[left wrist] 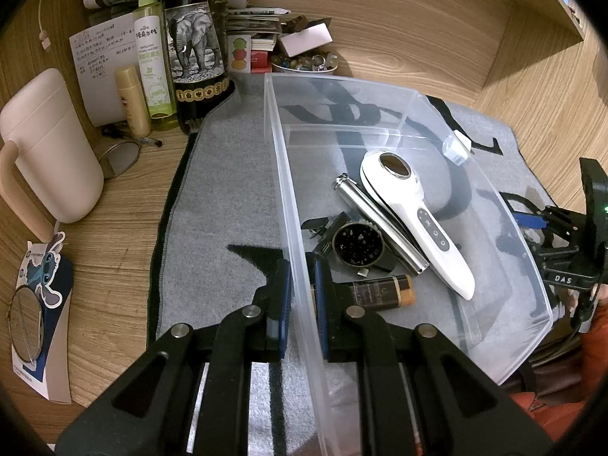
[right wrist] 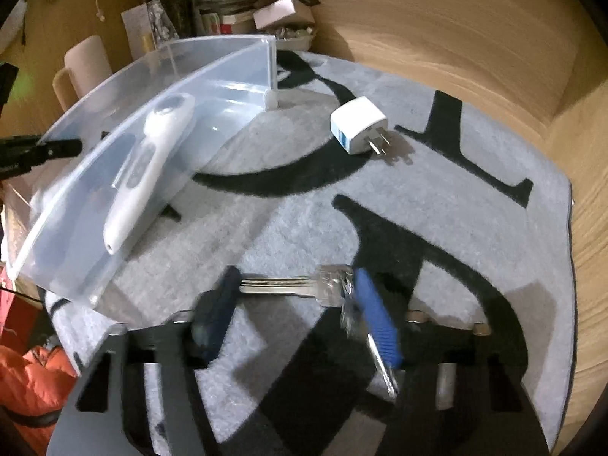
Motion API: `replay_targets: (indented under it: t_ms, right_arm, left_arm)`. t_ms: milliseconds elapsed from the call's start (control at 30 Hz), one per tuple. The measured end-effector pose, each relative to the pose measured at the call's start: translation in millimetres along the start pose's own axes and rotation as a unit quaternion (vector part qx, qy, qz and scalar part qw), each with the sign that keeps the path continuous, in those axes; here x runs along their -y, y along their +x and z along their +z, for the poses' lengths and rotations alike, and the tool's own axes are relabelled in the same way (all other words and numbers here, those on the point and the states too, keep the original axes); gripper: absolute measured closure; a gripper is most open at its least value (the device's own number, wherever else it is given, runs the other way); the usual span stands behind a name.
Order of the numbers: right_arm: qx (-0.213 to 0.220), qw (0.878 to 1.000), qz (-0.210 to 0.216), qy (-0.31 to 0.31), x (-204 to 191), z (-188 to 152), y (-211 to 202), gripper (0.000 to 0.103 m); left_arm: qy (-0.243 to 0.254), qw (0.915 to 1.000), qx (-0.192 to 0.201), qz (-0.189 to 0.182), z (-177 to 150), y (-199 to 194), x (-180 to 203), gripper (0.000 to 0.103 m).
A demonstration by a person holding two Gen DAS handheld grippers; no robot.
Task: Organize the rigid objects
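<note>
A clear plastic bin (left wrist: 274,133) stands on the grey mat (left wrist: 220,190). My left gripper (left wrist: 303,294) is shut on the bin's near-left wall, one blue pad on each side. Inside the bin lie a white handheld device (left wrist: 414,220), a silver cylinder (left wrist: 376,216), a round metal grinder (left wrist: 357,245) and a small brown-capped tube (left wrist: 383,288). In the right wrist view a bunch of keys (right wrist: 304,285) lies on the mat between the pads of my right gripper (right wrist: 294,288). Its jaws stand apart. A white plug adapter (right wrist: 357,127) sits further back on the mat, right of the bin (right wrist: 228,57).
Left of the mat stand a dark bottle with an elephant label (left wrist: 195,45), a green spray bottle (left wrist: 152,57), a beige mug (left wrist: 45,144) and a round mirror (left wrist: 24,326). A bowl of beads (left wrist: 304,62) sits behind the bin. An orange garment (right wrist: 30,376) is at the near edge.
</note>
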State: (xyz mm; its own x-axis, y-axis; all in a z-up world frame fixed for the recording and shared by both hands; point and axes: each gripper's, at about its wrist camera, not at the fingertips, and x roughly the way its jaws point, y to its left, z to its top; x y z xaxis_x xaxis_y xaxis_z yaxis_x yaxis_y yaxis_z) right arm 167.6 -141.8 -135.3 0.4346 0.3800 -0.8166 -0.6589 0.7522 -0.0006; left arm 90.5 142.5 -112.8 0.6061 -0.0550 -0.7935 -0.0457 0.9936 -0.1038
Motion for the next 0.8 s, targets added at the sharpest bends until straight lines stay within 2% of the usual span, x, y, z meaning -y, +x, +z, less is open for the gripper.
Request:
replay_targets:
  t_ms: [100,167,233,367,400,433,467,533,700,767,800]
  right_arm:
    - [0.007,1.0,0.0,0.004,-0.7,2.6,-2.4,0.057]
    - [0.015,1.0,0.004,0.007,-0.2,3.8,-4.9,0.069]
    - [0.02,1.0,0.011,0.008,-0.5,6.4,-7.8,0.087]
    - [0.012,1.0,0.004,0.012,1.9,10.9,-3.0,0.086]
    - [0.01,1.0,0.005,0.013,2.1,10.5,-2.7,0.083]
    - [0.004,1.0,0.002,0.015,2.6,10.3,-1.5,0.072]
    - [-0.004,1.0,-0.003,0.018,3.5,9.9,0.2,0.056]
    - [0.0,1.0,-0.013,0.022,5.8,8.1,0.0,0.042]
    - [-0.009,0.999,-0.02,0.03,14.9,5.8,6.7,0.038]
    - [-0.02,0.999,-0.041,0.03,17.7,4.7,13.0,0.024]
    - [-0.019,0.998,-0.044,0.037,20.8,4.2,14.2,0.023]
  left_arm:
    - [0.0,1.0,0.0,-0.001,-0.1,-0.1,-0.2,0.091]
    - [0.0,1.0,0.0,-0.001,0.0,-0.2,0.1,0.091]
    - [0.0,1.0,0.001,0.0,0.2,-0.3,0.3,0.091]
    - [0.0,1.0,0.002,0.0,0.3,-1.5,0.6,0.091]
    - [0.0,1.0,0.002,0.0,0.3,-1.6,0.6,0.091]
    - [0.0,1.0,0.002,0.001,0.4,-1.5,0.6,0.091]
    - [0.0,1.0,0.001,0.001,0.5,-1.4,0.7,0.091]
    - [0.0,1.0,0.001,0.001,1.0,-1.6,0.8,0.091]
    - [0.0,1.0,0.001,0.001,0.8,-1.7,0.4,0.091]
    - [-0.001,1.0,0.001,-0.001,0.9,-1.7,0.4,0.091]
    - [-0.002,1.0,0.001,-0.001,0.9,-1.5,0.2,0.091]
